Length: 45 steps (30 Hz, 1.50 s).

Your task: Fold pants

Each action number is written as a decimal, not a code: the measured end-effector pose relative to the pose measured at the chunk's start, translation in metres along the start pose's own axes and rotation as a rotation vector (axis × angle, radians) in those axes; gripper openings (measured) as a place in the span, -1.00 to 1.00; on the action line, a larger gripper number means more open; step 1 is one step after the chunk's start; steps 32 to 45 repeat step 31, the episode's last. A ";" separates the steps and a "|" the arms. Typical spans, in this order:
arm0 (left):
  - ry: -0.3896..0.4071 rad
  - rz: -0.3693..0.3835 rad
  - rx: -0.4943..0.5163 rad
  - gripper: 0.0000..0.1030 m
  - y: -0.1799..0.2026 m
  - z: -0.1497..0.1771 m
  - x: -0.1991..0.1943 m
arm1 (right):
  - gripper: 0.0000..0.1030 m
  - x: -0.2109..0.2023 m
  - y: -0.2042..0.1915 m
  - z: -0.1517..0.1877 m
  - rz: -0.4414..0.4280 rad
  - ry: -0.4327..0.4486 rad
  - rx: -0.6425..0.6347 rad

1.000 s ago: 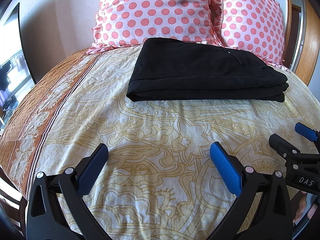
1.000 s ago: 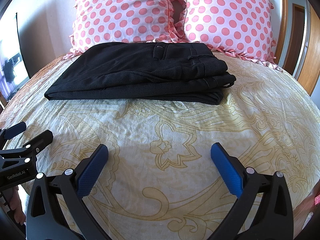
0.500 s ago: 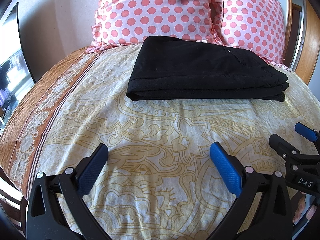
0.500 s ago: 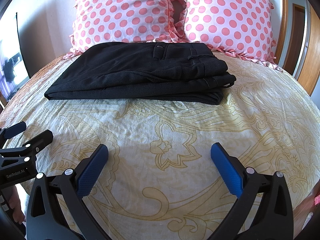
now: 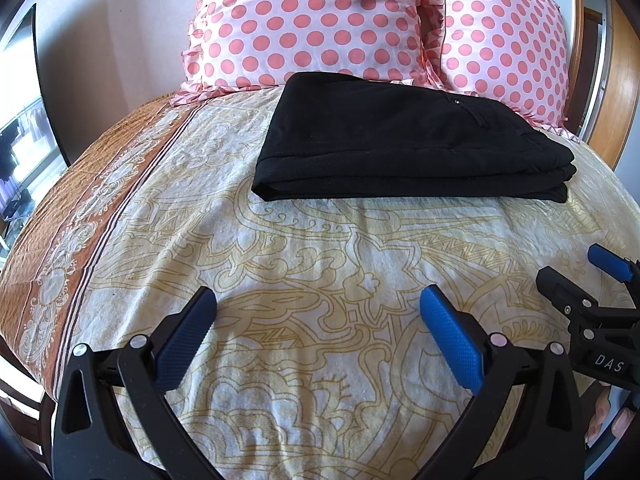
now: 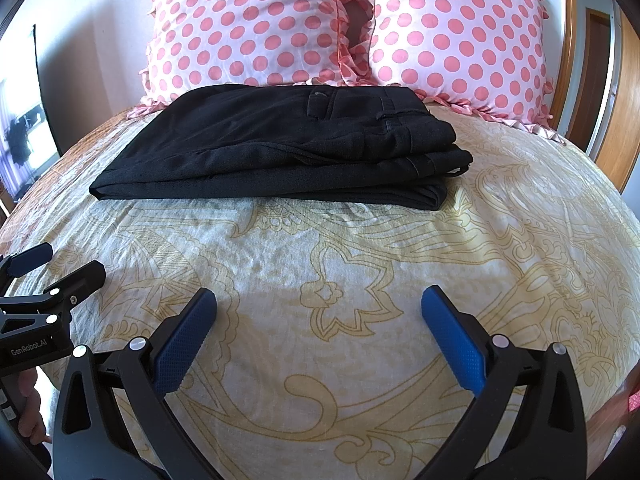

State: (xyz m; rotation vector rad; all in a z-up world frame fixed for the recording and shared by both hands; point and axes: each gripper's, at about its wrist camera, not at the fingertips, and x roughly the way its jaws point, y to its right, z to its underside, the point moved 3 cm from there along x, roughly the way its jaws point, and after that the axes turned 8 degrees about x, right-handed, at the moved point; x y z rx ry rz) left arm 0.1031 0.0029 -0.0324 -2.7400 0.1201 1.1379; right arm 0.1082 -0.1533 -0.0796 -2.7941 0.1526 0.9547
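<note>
Black pants (image 5: 404, 142) lie folded in a flat stack on the bed, just in front of the pillows; they also show in the right wrist view (image 6: 288, 148) with the waistband at the right end. My left gripper (image 5: 318, 304) is open and empty, held over the bedspread well short of the pants. My right gripper (image 6: 318, 304) is open and empty too, also short of the pants. Each gripper shows at the edge of the other's view: the right one (image 5: 576, 276) and the left one (image 6: 60, 264).
Two pink polka-dot pillows (image 5: 308, 20) (image 6: 456, 28) stand against the wall behind the pants. The cream patterned bedspread (image 5: 320, 240) has an orange border on the left (image 5: 76, 208). A wooden door frame (image 6: 624, 80) is at the right.
The left wrist view has drifted very slightly, with the pants a touch higher in frame. Both grippers stay open and the pants have not moved.
</note>
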 end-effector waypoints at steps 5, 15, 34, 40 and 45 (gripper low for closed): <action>-0.012 0.002 0.001 0.97 -0.001 -0.001 0.001 | 0.97 0.000 0.000 -0.001 0.000 0.000 0.000; -0.016 0.003 0.001 0.97 -0.001 -0.002 0.002 | 0.97 0.000 0.000 0.000 0.000 0.001 0.000; -0.013 0.001 0.001 0.97 0.000 -0.001 0.002 | 0.97 0.000 -0.001 -0.001 0.000 0.004 0.000; -0.013 0.001 0.001 0.97 0.000 -0.001 0.002 | 0.97 0.000 -0.001 -0.001 0.000 0.004 0.000; -0.013 0.001 0.001 0.97 0.000 -0.001 0.002 | 0.97 0.000 -0.001 -0.001 0.000 0.004 0.000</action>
